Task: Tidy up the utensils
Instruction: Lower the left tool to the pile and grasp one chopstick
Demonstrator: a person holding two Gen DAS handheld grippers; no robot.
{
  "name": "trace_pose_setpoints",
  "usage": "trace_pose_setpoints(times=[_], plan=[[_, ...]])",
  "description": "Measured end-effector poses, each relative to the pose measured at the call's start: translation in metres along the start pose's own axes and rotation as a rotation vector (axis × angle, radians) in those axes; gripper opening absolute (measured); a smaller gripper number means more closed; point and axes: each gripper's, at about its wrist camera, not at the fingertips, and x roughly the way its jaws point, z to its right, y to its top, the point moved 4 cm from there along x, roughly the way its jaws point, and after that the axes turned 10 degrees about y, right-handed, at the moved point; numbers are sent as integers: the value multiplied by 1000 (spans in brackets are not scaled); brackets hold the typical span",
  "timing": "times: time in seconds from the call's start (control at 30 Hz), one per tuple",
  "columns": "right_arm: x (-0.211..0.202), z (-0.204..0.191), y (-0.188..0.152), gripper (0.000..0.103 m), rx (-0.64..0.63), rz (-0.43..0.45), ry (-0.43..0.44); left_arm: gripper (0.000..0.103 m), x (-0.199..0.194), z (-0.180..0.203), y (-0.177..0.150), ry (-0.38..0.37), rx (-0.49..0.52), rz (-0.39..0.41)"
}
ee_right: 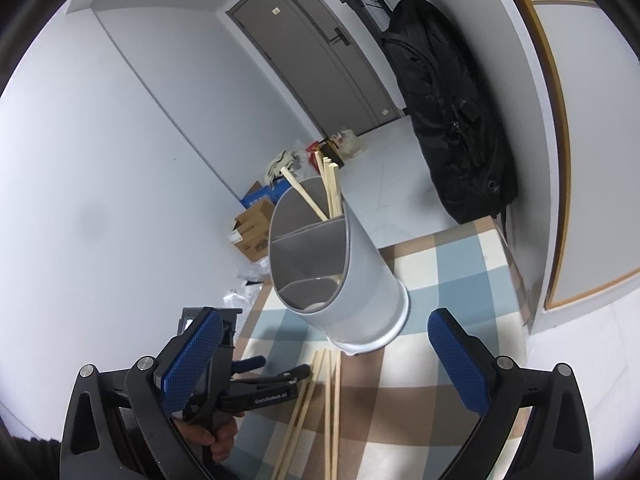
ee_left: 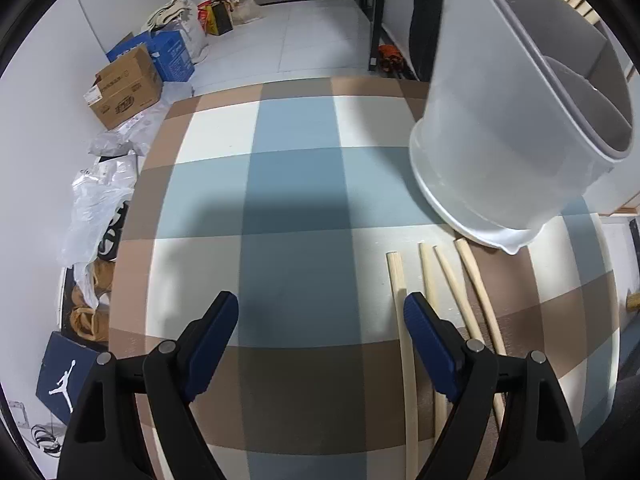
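Observation:
A white round utensil holder (ee_left: 500, 128) with grey dividers stands on the checked tablecloth (ee_left: 288, 184) at the right. In the right wrist view the holder (ee_right: 360, 280) has several wooden chopsticks (ee_right: 330, 184) standing in its far compartment. Several loose chopsticks (ee_left: 452, 300) lie on the cloth just in front of the holder, also seen in the right wrist view (ee_right: 320, 400). My left gripper (ee_left: 320, 320) is open and empty, low over the cloth, its right finger over the chopsticks. My right gripper (ee_right: 324, 344) is open and empty, raised above the loose chopsticks. The left gripper (ee_right: 276, 376) shows there too.
The table's left edge (ee_left: 136, 208) drops to a floor with plastic bags (ee_left: 96, 208), cardboard boxes (ee_left: 124, 92) and a shoe box (ee_left: 64, 380). A black bag (ee_right: 452, 112) hangs by the wall behind the table. A door (ee_right: 320, 64) stands far back.

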Motion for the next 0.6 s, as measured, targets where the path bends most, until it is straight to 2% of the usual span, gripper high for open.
trace_pose_setpoints(times=[0.2, 0.3, 0.37, 0.43, 0.57, 0.6], plan=[[0, -4, 0, 103, -9, 2, 12, 81, 5, 8, 8, -26, 12, -19], [-1, -2, 1, 103, 3, 7, 12, 80, 10, 12, 10, 2, 30, -27], [-3, -1, 2, 103, 4, 13, -2, 70, 9, 12, 12, -20, 21, -32], [-3, -2, 2, 103, -5, 14, -3, 53, 7, 14, 13, -47, 23, -30], [-4, -2, 2, 103, -8, 16, -1, 38, 5, 13, 12, -69, 19, -10], [-3, -2, 1, 103, -7, 14, 1, 31, 5, 10, 12, -71, 8, -2]])
